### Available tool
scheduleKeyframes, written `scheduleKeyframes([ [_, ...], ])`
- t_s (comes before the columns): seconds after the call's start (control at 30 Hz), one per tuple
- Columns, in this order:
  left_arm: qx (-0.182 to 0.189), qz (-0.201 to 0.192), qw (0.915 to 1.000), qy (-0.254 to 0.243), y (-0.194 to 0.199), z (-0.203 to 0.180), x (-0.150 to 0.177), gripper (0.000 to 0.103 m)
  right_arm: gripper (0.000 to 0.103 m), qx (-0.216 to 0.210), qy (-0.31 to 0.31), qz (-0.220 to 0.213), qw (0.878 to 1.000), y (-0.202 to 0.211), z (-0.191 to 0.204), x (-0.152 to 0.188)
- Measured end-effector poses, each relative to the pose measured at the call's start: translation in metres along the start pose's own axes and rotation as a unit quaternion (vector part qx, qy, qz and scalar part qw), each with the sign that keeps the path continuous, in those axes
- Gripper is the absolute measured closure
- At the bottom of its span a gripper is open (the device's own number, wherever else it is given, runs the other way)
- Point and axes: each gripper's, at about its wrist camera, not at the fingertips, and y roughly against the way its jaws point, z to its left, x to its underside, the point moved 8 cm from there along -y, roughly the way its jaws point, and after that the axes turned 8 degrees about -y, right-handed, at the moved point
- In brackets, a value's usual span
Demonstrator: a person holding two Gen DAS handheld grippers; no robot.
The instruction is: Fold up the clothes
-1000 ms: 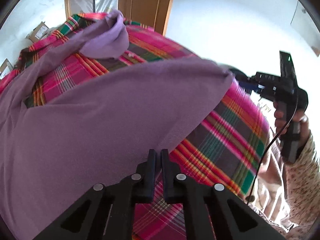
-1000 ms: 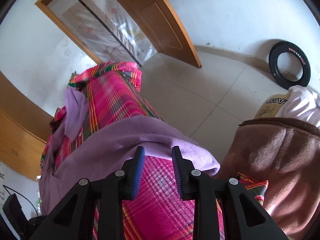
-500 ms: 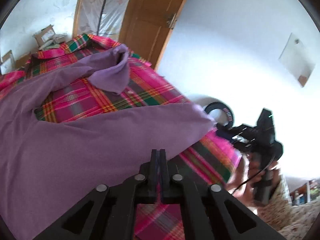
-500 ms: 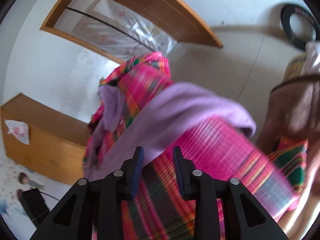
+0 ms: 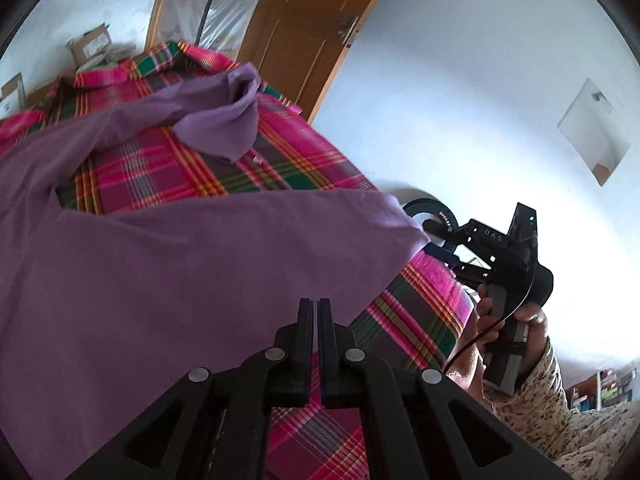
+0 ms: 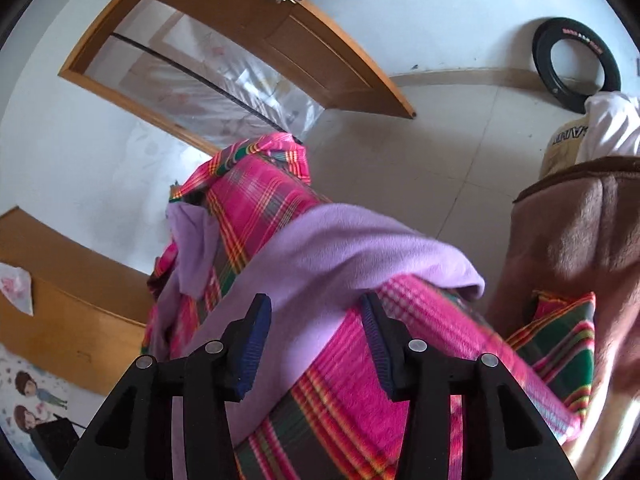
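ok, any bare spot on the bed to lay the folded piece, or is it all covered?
Bare pink plaid bedspread shows between the purple garment body and its sleeve, and along the near right edge by the right hand-held gripper. Left side is crowded with purple cloth.

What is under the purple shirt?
Under the purple shirt lies a pink plaid cloth, showing wherever the shirt leaves it bare. What the plaid cloth itself covers cannot be seen.

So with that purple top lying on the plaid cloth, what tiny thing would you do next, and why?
Probably ease the right gripper down and close it on the purple garment. Its jaws stand open right at that edge, gripping nothing, while the left gripper looks shut at the hem.
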Motion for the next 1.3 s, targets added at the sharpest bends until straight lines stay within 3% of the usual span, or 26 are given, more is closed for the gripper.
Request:
scheduleKeyframes([
  [0.13, -0.015, 0.029, 0.9994, -0.011, -0.014, 0.000, 0.010, 0.099, 0.055, 0.015, -0.007, -0.016, 1.000, -0.009, 0.003, -0.010],
  [0.17, -0.019, 0.038, 0.9990, -0.013, -0.017, 0.001, 0.014, 0.096, 0.060, 0.020, -0.012, -0.019, 1.000, -0.010, 0.003, -0.011],
  [0.2, -0.022, 0.047, 0.9985, -0.016, -0.021, 0.001, 0.018, 0.091, 0.075, 0.026, -0.014, -0.021, 0.999, -0.011, 0.002, -0.013],
  [0.27, -0.030, 0.064, 0.9973, -0.021, -0.027, 0.002, 0.025, 0.082, 0.090, 0.037, -0.013, -0.026, 0.999, -0.010, -0.003, -0.017],
  [0.33, -0.045, 0.077, 0.9954, -0.033, -0.031, 0.003, 0.031, 0.074, 0.096, 0.027, -0.017, -0.031, 0.999, -0.006, -0.006, -0.022],
  [0.5, -0.080, 0.099, 0.9893, -0.071, -0.040, -0.002, 0.041, 0.074, 0.102, 0.014, -0.011, -0.043, 0.999, 0.006, -0.006, -0.028],
  [0.77, -0.108, 0.090, 0.9850, -0.100, -0.043, -0.006, 0.038, 0.074, 0.099, 0.019, -0.022, -0.018, 0.999, 0.010, -0.017, -0.028],
  [0.87, -0.112, 0.091, 0.9844, -0.100, -0.045, -0.005, 0.035, 0.074, 0.092, 0.021, -0.025, -0.008, 0.999, 0.011, -0.021, -0.028],
  [0.97, -0.115, 0.090, 0.9842, -0.100, -0.047, -0.005, 0.033, 0.072, 0.066, 0.016, -0.046, 0.005, 0.999, 0.008, -0.029, -0.031],
  [1.1, -0.118, 0.088, 0.9840, -0.101, -0.049, -0.005, 0.030, 0.070, 0.059, 0.000, -0.098, 0.026, 0.995, -0.003, -0.046, -0.038],
  [1.23, -0.121, 0.086, 0.9837, -0.101, -0.051, -0.004, 0.027, 0.068, 0.058, -0.029, -0.127, 0.066, 0.989, -0.018, -0.046, -0.037],
  [1.3, -0.123, 0.085, 0.9836, -0.101, -0.053, -0.004, 0.025, 0.068, 0.058, -0.022, -0.127, 0.077, 0.989, -0.026, -0.045, -0.037],
])
